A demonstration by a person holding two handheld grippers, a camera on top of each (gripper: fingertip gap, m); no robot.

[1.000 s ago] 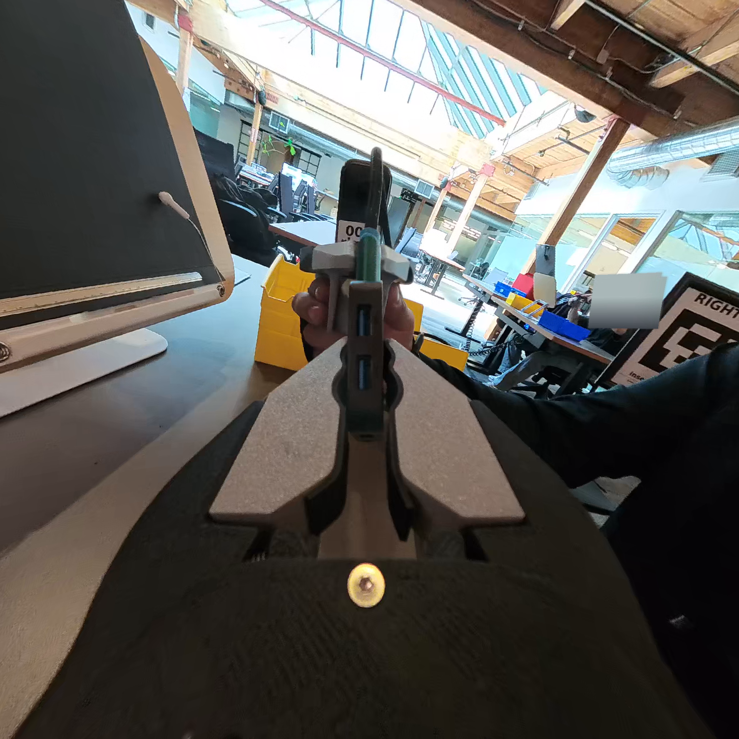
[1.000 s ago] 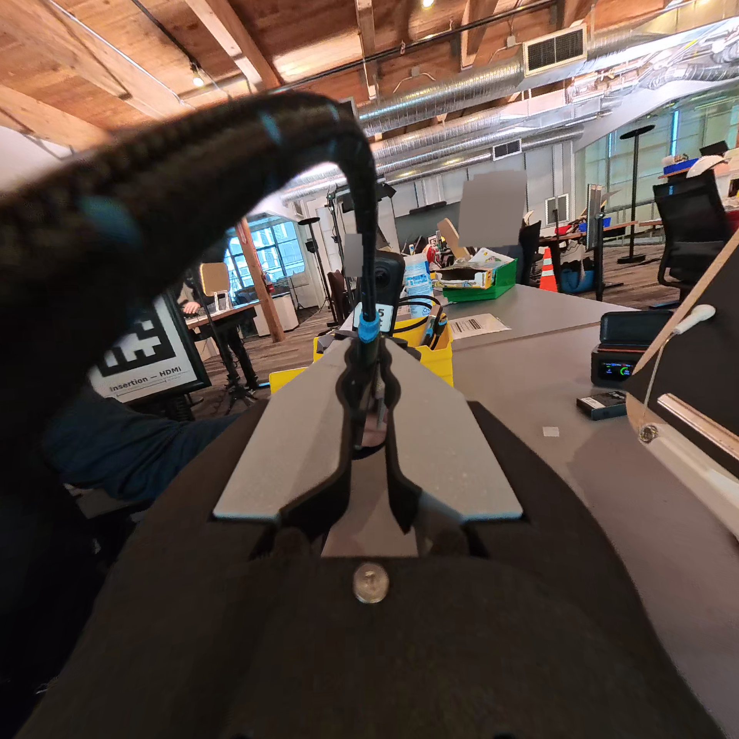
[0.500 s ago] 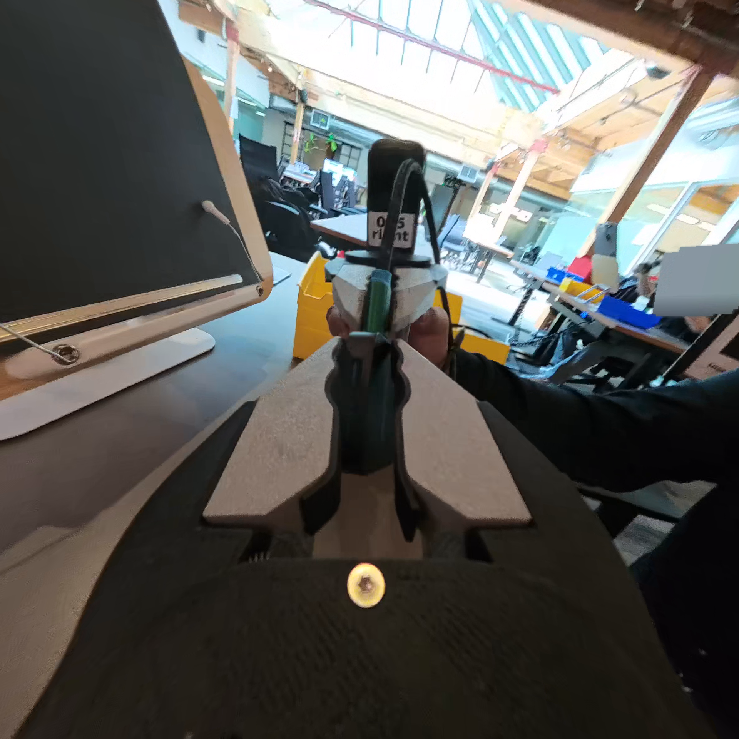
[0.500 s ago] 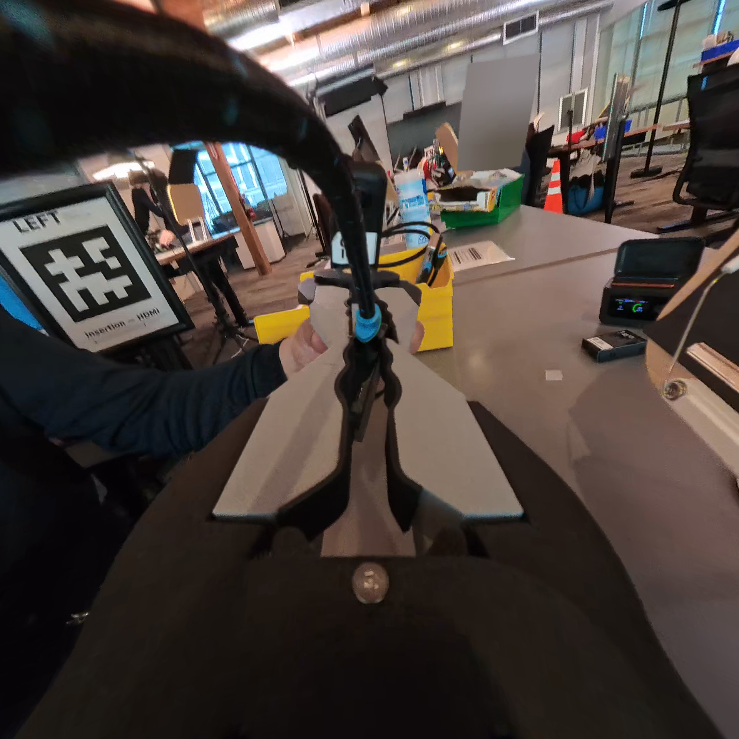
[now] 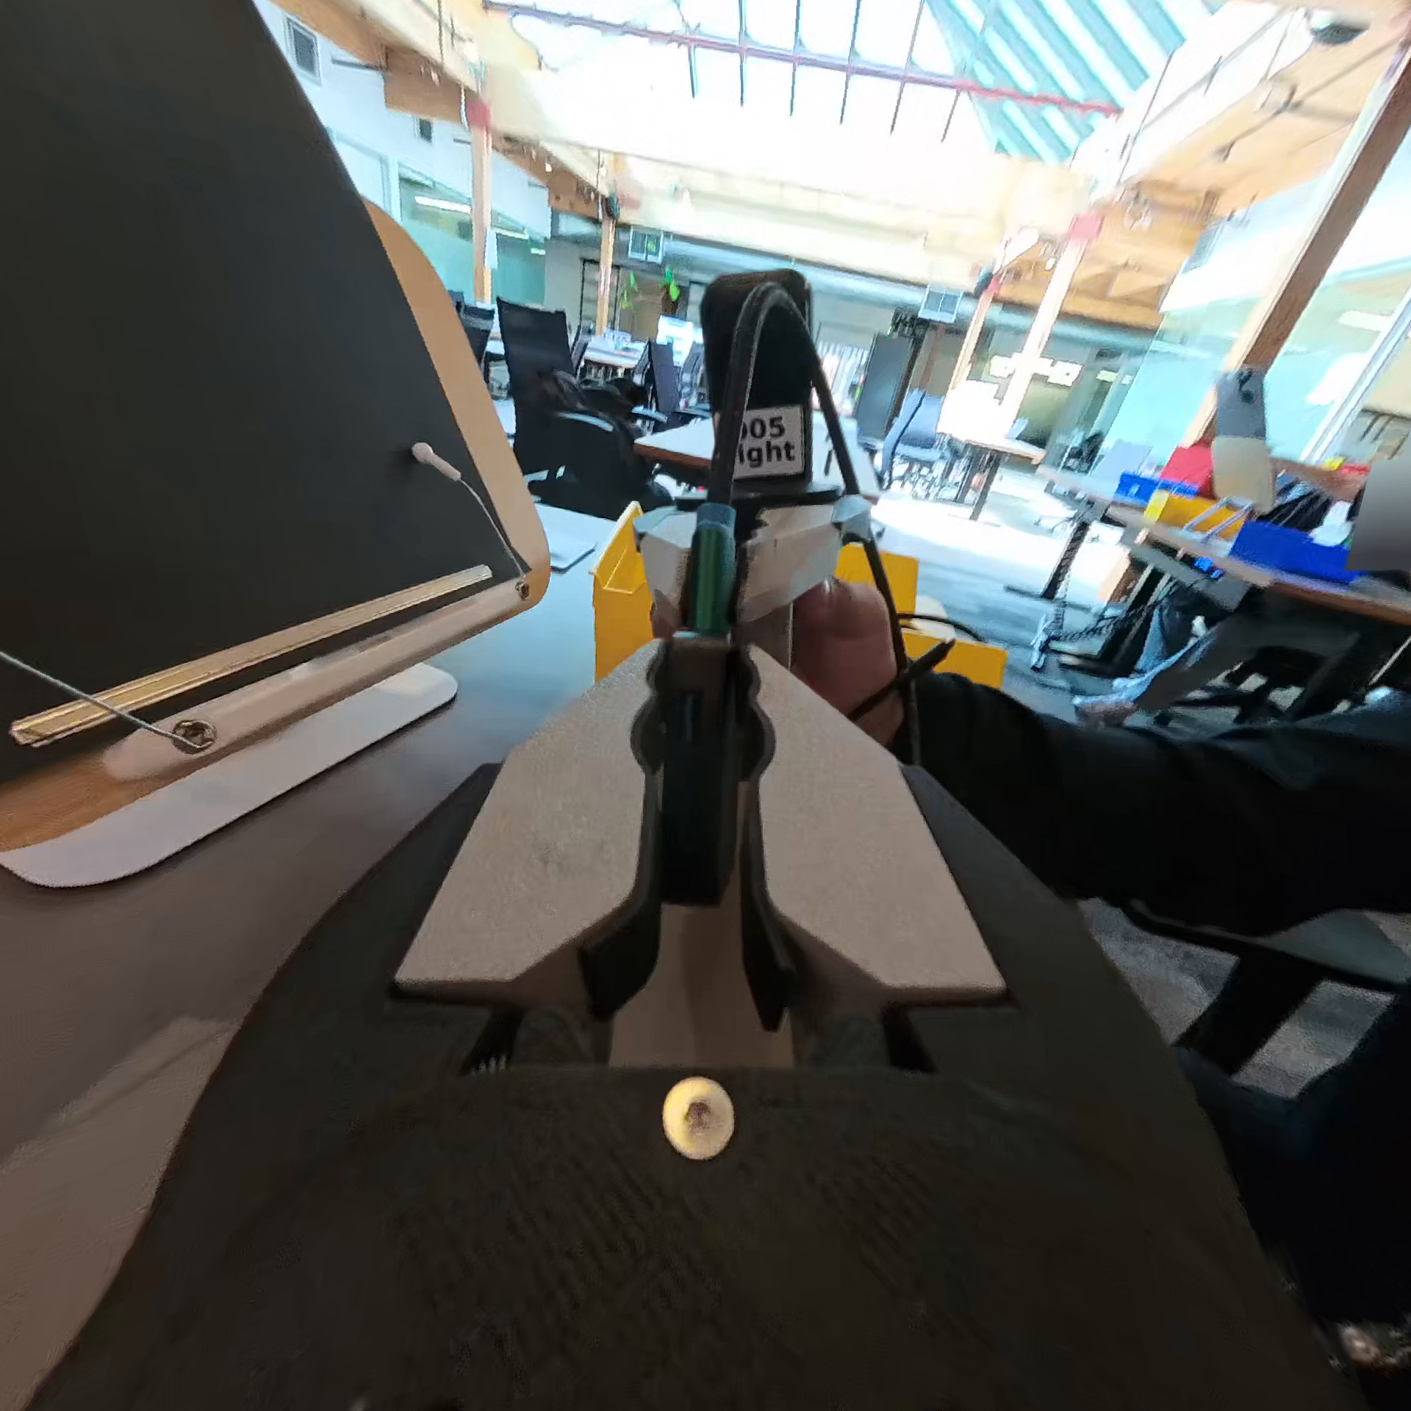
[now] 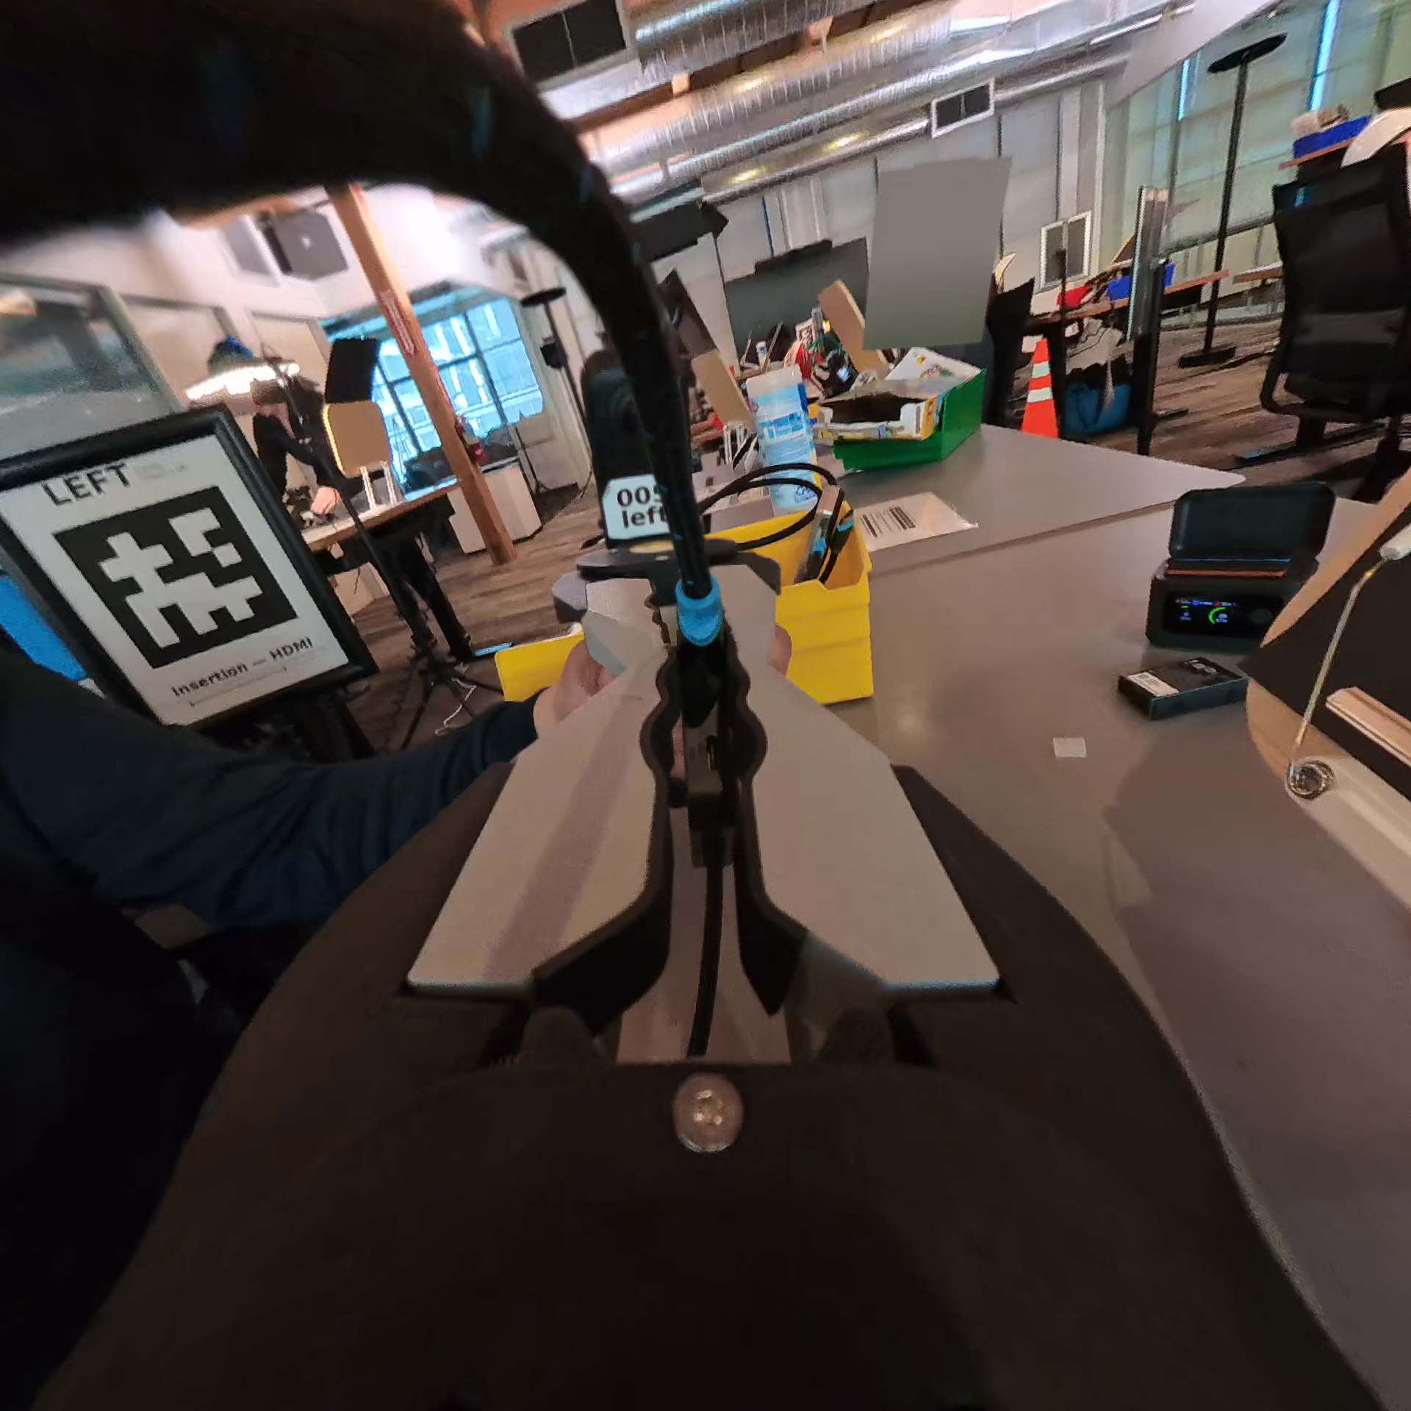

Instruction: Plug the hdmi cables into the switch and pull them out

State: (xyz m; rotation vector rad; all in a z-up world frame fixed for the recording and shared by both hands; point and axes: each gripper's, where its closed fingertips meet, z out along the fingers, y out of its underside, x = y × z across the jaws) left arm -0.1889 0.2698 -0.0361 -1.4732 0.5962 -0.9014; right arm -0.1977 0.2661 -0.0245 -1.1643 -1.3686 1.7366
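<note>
Switch and cable plug are held tip to tip above the table, each clamped in a gripper.

The switch (image 5: 691,794), a dark slim block, is clenched edge-on by the left gripper (image 5: 696,672); the plug (image 6: 699,733), with its blue collar, is pinched in the right gripper (image 6: 701,687); the black braided cable (image 6: 382,114) is seen arching up and back over the right camera; in the left view the green plug body (image 5: 711,580) is met at the switch's front end, but whether it is seated cannot be told; both grippers are raised over the grey table (image 6: 1145,878), with a yellow bin (image 6: 828,626) behind and a black board (image 5: 191,343) at the left.
</note>
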